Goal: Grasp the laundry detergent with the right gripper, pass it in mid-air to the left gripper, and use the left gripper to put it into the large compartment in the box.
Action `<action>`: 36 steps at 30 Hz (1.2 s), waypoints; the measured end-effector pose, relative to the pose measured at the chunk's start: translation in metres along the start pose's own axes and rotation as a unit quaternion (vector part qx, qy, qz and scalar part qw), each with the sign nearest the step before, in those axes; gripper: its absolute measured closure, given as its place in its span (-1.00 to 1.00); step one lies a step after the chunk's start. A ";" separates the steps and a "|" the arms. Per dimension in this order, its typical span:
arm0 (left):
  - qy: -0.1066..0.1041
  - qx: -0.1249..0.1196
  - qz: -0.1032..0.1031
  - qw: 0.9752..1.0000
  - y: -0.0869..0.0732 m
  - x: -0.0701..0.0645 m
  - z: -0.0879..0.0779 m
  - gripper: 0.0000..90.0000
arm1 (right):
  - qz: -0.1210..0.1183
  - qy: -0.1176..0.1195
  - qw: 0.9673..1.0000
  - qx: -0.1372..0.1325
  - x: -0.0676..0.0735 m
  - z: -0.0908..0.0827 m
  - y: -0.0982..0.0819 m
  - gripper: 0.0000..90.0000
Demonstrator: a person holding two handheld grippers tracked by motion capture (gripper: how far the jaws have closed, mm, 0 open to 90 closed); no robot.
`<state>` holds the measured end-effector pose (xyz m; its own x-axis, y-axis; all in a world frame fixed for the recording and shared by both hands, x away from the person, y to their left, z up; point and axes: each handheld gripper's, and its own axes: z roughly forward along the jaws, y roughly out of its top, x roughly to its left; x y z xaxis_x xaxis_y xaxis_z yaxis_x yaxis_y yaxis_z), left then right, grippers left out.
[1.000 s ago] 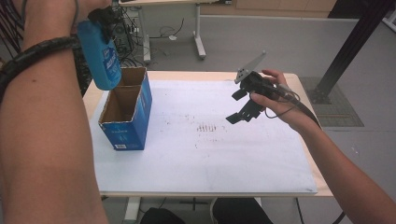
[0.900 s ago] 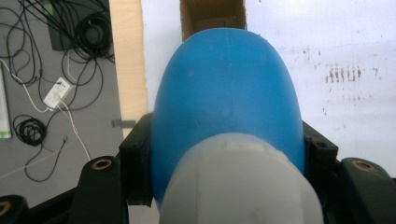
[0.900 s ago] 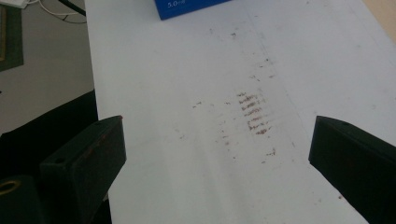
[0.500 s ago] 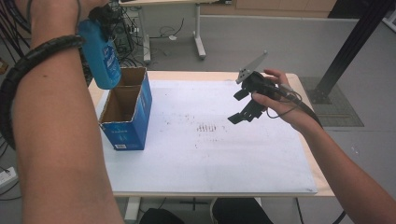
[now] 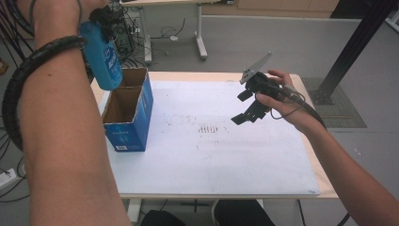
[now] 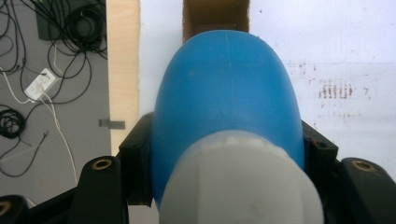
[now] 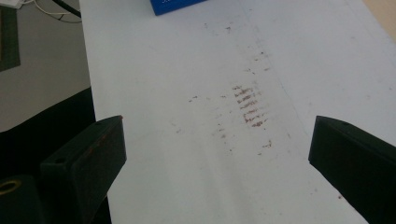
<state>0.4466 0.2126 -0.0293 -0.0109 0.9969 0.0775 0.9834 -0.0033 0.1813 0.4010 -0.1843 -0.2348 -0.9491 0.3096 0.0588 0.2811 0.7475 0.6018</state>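
Item: blue bottle point(image 5: 101, 52) with a pale cap, held in the left claw point(image 6: 224, 154), which is clenched on the bottle's sides just below the cap.

Change since a second ago: very little. The bottle hung over the open cardboard box point(image 5: 128, 117) then and hangs there now, base down and slightly tilted; at most it has drifted a touch toward the box's near half. The right claw point(image 5: 248, 107) has kept its place above the white tabletop point(image 5: 226, 160). Reading: the carry looks finished and the lowering into the box not yet begun, so the work stands at the point just before the drop-in.

Position: above the box's mouth, clear of its rim, at the tabletop's left edge. Seen along the left claw, brown cardboard shows just past the bottle's rounded base.

Condition: smooth blue plastic with a moulded seam down the middle and a label with white lettering on one face, too small to read. Whether it holds liquid I cannot tell.

Right claw: released, jaws standing wide over a patch of reddish marks point(image 7: 250, 109), nothing between them.
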 end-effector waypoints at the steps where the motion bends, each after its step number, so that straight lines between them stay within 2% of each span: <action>1: 0.002 0.001 0.000 1.000 0.000 0.000 0.001 -0.16 | 0.000 -0.001 1.000 0.000 0.000 0.000 0.000 -0.91; 9: -0.001 0.005 -0.005 1.000 0.000 0.004 0.012 -0.16 | -0.001 0.001 1.000 0.008 0.002 0.003 0.000 -0.91; 14: 0.010 0.016 0.002 1.000 0.001 0.002 0.021 -0.16 | -0.002 0.000 1.000 0.006 0.001 0.002 0.000 -0.91; 21: 0.005 0.016 -0.001 1.000 0.000 0.003 0.032 -0.16 | 0.000 0.000 1.000 0.010 0.002 0.003 0.000 -0.91; 36: 0.005 0.030 -0.002 1.000 -0.001 0.001 0.066 -0.16 | 0.000 -0.003 1.000 0.014 0.003 0.004 -0.002 -0.91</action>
<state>0.4578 0.2193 -0.0941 -0.0154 0.9962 0.0861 0.9926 0.0049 0.1216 0.3985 -0.1824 -0.2386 -0.9482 0.3133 0.0533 0.2850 0.7640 0.5789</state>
